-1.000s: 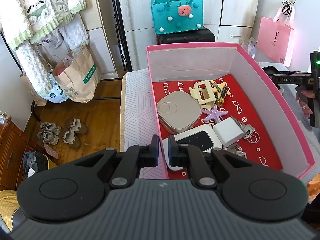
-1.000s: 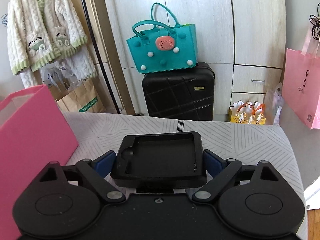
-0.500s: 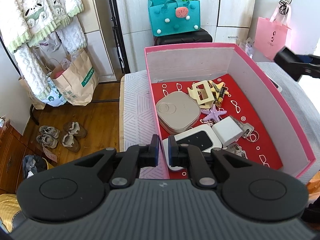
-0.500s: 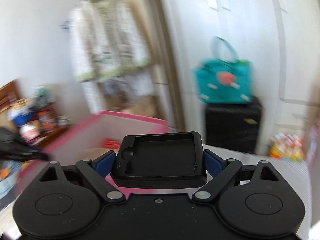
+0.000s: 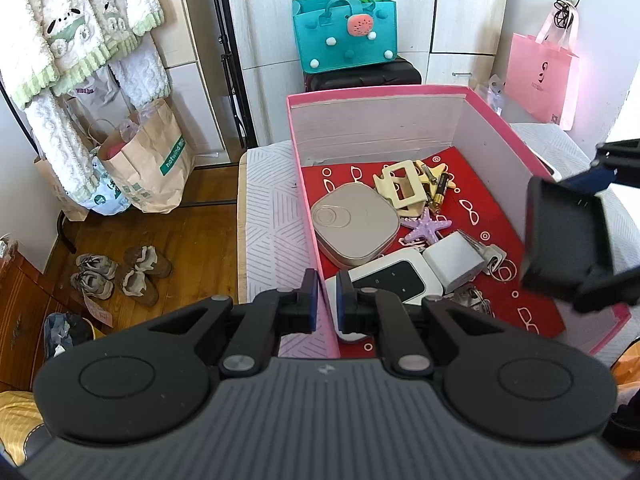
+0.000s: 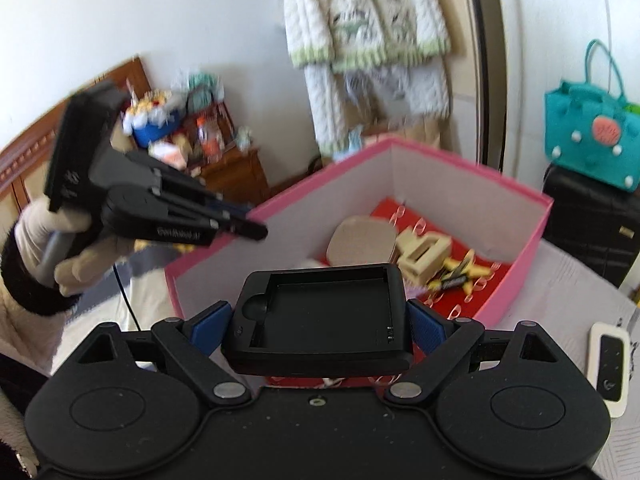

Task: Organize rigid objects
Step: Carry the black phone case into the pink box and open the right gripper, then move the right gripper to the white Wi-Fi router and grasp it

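A pink box (image 5: 532, 160) with a red patterned floor stands on the bed; it also shows in the right wrist view (image 6: 516, 252). It holds a beige square device (image 5: 356, 224), a white and black device (image 5: 392, 276), a white charger (image 5: 452, 260), a cream clip (image 5: 400, 184), batteries, a purple starfish (image 5: 426, 228) and keys. My right gripper (image 6: 320, 326) is shut on a black tray-like case (image 6: 320, 320) and holds it over the box's right rim; the case shows in the left wrist view (image 5: 568, 240). My left gripper (image 5: 323, 300) is shut and empty above the box's near left corner.
A second white and black device (image 6: 608, 364) lies on the bed right of the box. A teal bag (image 5: 344, 36) sits on a black suitcase behind the box. A pink bag (image 5: 540, 76), paper bags (image 5: 148, 160), hanging clothes and shoes (image 5: 120, 274) surround the bed.
My right gripper has swung left with the black case, from over the bed to above the pink box's right rim. My left gripper has stayed at the box's near left corner.
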Tool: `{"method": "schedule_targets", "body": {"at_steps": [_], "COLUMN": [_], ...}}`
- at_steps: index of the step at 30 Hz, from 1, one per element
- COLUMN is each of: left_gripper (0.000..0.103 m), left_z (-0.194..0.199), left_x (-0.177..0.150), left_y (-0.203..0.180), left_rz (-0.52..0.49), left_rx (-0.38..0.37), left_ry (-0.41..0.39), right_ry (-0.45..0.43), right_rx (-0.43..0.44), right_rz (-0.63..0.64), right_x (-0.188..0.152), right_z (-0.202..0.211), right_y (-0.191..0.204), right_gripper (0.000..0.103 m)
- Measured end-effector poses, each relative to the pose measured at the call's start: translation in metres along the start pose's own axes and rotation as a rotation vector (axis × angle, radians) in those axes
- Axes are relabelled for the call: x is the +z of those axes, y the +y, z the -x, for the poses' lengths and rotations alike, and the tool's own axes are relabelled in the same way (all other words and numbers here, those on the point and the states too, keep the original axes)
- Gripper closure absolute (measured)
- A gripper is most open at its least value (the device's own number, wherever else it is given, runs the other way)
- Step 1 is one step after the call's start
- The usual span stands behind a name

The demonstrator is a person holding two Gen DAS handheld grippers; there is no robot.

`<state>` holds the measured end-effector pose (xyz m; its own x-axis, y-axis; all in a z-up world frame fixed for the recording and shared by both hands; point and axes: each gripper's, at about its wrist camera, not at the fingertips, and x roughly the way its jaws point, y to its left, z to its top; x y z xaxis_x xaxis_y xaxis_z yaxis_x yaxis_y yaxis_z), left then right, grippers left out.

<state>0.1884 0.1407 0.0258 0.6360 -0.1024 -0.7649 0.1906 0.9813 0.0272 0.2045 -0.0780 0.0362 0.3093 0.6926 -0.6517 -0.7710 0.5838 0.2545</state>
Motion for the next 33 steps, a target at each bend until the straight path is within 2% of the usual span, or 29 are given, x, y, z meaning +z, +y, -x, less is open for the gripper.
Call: {"method": "schedule_targets", "body": {"at_steps": [5, 9, 14, 17, 21, 25, 28, 33], "left_gripper": [0.094, 0.094, 0.094, 0.094, 0.094, 0.094, 0.094, 0.094], "left_z": [0.000, 0.000, 0.001, 0.001, 0.001, 0.002, 0.002, 0.002], "left_x": [0.000, 0.000, 0.000, 0.000, -0.001, -0.001, -0.001, -0.001], "left_y": [0.000, 0.000, 0.001, 0.001, 0.001, 0.000, 0.000, 0.000], "left_rz": [0.002, 0.001, 0.000, 0.003, 0.001, 0.000, -0.001, 0.001], "left_rx": [-0.005, -0.006, -0.003, -0.004, -0.002, 0.000, 0.000, 0.007], "left_ry": [0.001, 0.001, 0.000, 0.000, 0.001, 0.002, -0.001, -0.002], "right_ry": [0.079, 0.089, 0.041, -0.036, -0.176, -0.284, -0.262, -0.177], "right_rx": [-0.015, -0.013, -0.037, -0.065, -0.180, -0.345, -0.435, -0.487], "right_rz": [0.039, 0.072, 0.059, 0.023, -0.060, -0.095, -0.130, -0.197], "right_x": [-0.003, -0.008, -0.007, -0.009, -0.019, -0.042, -0.057, -0.077], "right_z": [-0.012, -0.012, -0.001, 0.020, 0.054, 0.075, 0.073, 0.050], "right_y": [0.012, 0.017, 0.013, 0.000, -0.030, -0.067, -0.095, -0.131], "right_gripper": [0.008, 0.008, 0.008, 0.008, 0.008, 0.008, 0.011, 0.023]}}
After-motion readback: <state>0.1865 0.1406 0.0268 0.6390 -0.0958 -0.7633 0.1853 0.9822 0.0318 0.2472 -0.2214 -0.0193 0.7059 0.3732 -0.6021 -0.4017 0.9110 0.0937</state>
